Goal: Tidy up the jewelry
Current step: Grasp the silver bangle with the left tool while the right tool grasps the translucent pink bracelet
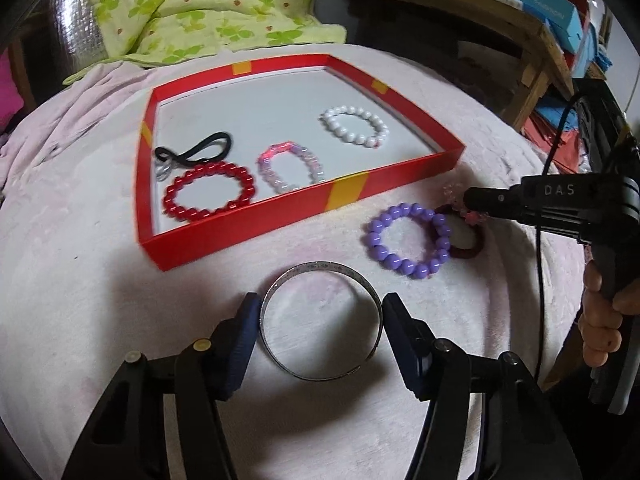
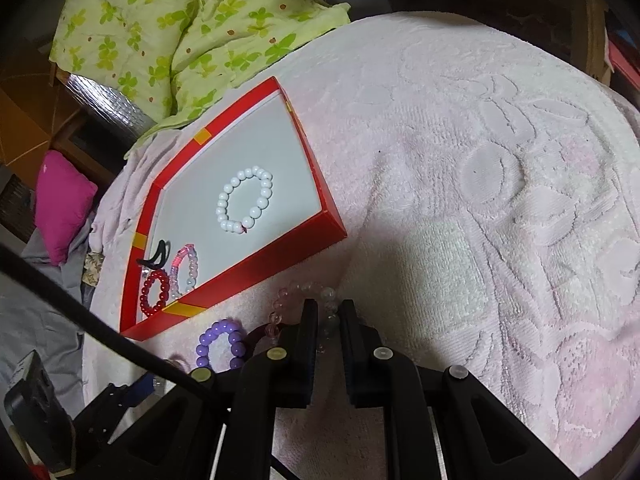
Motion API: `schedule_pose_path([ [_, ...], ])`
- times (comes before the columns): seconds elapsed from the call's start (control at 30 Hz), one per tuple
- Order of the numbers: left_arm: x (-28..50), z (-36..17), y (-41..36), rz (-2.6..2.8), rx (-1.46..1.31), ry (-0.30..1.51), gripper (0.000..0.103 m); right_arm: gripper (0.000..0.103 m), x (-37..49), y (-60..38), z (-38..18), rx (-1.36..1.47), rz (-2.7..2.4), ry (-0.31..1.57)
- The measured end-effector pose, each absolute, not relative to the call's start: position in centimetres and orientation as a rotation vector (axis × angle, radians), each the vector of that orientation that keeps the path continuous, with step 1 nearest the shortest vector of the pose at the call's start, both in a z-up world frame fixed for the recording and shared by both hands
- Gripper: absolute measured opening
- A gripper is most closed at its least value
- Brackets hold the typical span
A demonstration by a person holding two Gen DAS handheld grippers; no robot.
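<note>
Left gripper: jaws straddle the silver bangle nearest the camera, on the near side of the red box; pads sit just beside its rim on either side, and whether they press yet cannot be told (judged: mid-grasp)
Right gripper: clenched on the clear pink bead bracelet, just off the red box's near right corner
Step in hand: picking up loose pieces off the pink towel to put in the red box
Next move: probably closing on the bangle, lifting it clear, carrying it over the near wall; a hard smooth ring may slip
Outside the red box: four; bangle, purple bead bracelet, dark red band, clear pink bracelet
Inside the red box: four bracelets and ties; red, pink-white, white, black hair tie
</note>
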State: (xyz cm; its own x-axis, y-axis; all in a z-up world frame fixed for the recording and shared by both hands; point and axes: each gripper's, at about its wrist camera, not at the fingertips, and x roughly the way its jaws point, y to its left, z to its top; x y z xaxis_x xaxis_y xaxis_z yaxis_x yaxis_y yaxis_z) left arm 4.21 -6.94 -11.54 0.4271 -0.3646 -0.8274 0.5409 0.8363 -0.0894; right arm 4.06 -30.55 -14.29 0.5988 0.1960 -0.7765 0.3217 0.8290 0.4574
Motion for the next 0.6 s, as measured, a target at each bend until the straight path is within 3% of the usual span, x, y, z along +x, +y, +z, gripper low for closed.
schedule_pose_path([
  [0.6, 4.1, -10.5, -4.3, -0.494, 0.223, 0.949, 0.063, 0.011, 4.1, -29.2, -12.9, 0.536, -0.102, 0.868],
])
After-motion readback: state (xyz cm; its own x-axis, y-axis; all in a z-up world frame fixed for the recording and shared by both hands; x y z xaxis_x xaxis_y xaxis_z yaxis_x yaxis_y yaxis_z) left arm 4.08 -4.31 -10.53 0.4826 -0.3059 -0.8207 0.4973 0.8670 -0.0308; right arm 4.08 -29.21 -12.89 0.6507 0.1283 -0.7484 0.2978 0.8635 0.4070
